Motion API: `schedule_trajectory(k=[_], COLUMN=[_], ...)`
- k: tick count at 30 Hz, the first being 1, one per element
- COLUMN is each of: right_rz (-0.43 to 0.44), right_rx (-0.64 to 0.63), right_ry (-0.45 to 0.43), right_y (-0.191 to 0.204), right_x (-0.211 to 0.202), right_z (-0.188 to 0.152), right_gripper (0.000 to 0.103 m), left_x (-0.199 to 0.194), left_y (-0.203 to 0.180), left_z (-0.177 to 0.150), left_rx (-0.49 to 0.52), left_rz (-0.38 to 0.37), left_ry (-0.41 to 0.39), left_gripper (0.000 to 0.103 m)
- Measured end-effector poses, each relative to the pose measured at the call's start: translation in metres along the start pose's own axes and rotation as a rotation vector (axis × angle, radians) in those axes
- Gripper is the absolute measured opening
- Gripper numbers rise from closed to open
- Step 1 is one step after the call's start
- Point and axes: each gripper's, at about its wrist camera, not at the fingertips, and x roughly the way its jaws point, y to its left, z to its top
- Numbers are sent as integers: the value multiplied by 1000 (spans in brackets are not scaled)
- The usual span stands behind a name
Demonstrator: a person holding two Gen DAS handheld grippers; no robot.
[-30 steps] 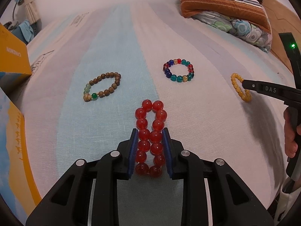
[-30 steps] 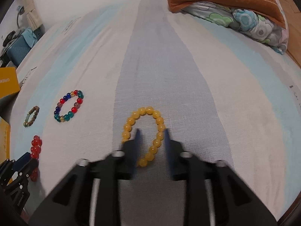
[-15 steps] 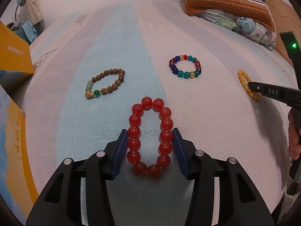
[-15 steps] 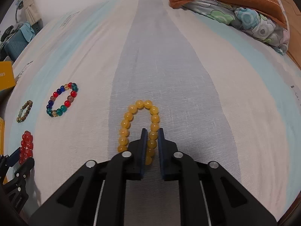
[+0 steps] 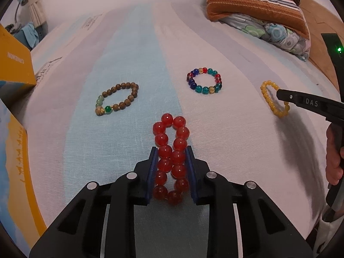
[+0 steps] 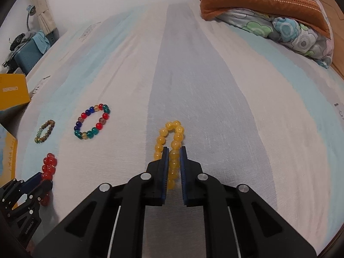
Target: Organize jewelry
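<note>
A red bead bracelet (image 5: 167, 119) lies on the striped bedsheet (image 5: 139, 53), squeezed into two tight columns between the pads of my left gripper (image 5: 171, 148), whose jaws are closing and press on the beads. My right gripper (image 6: 174, 148) is shut on the right strand of a yellow bead bracelet (image 6: 172, 126); the left strand lies outside its left finger. In the left wrist view the yellow bracelet (image 5: 266, 90) shows at the right. Farther out rest a multicoloured bracelet (image 5: 202, 89) and a brown wooden one (image 5: 126, 85), both untouched.
A yellow box (image 5: 15, 64) stands at the left edge of the bed, with a yellow-and-blue board (image 5: 13, 161) nearer. Stacked pillows (image 5: 253, 6) lie at the far right. A person's hand (image 5: 333, 161) holds the right gripper's handle.
The left jaws opened around the red bracelet, then closed on it again, pinching it narrow. The right jaws closed on one strand of the yellow bracelet.
</note>
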Motion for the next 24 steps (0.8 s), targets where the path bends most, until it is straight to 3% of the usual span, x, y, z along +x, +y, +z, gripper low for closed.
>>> schedule_trajectory(k=[3,24], right_rz=[4,39], right_rx=[-1,-15], right_ry=[-7,-50], right_y=[0,6], right_x=[-3,-22], right_z=[0,4], right_gripper=[9,9], left_x=[-6,-22], left_y=[-1,6], left_z=[2,9], left_rx=[1,-24], left_rz=[-5,-9], left_ry=[-18,-38], left_gripper=[13,13])
